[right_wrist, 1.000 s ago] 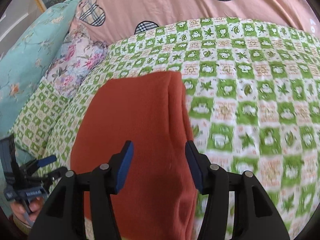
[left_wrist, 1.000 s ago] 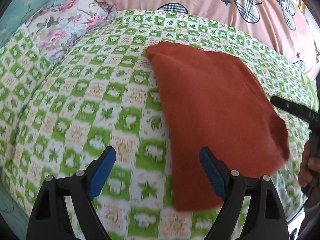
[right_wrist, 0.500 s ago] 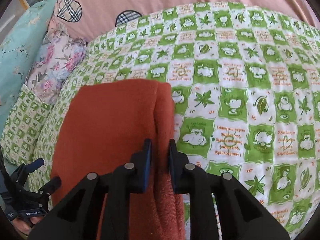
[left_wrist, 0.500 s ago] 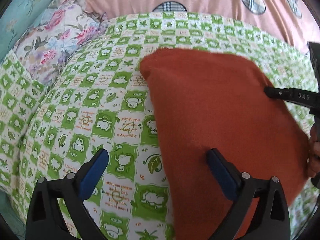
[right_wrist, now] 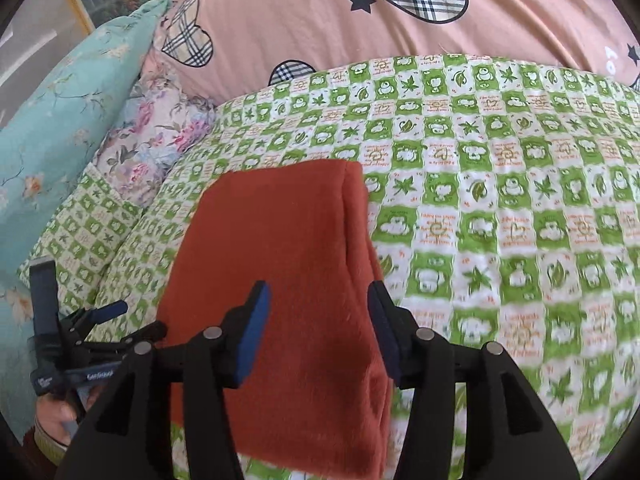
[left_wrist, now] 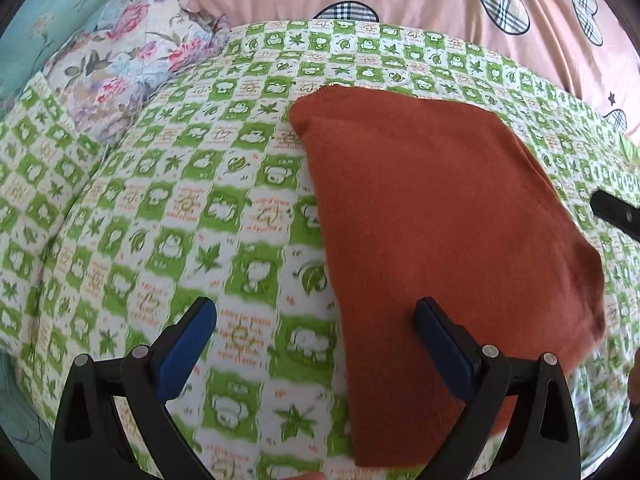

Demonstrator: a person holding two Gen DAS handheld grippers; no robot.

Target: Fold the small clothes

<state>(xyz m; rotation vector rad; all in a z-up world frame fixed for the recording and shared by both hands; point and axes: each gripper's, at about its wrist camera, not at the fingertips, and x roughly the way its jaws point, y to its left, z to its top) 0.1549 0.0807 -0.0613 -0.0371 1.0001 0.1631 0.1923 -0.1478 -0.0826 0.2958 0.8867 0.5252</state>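
Between my right gripper's parted pads, which have just reopened and pinch nothing, lies the folded rust-red cloth, its long axis running straight away from me. My left gripper gapes empty at its left edge. Quilt print unreadable.

On the green checked bedspread you see small orange lettering in the white squares, too small and blurred to read. The white print on your left tool cannot be read either.
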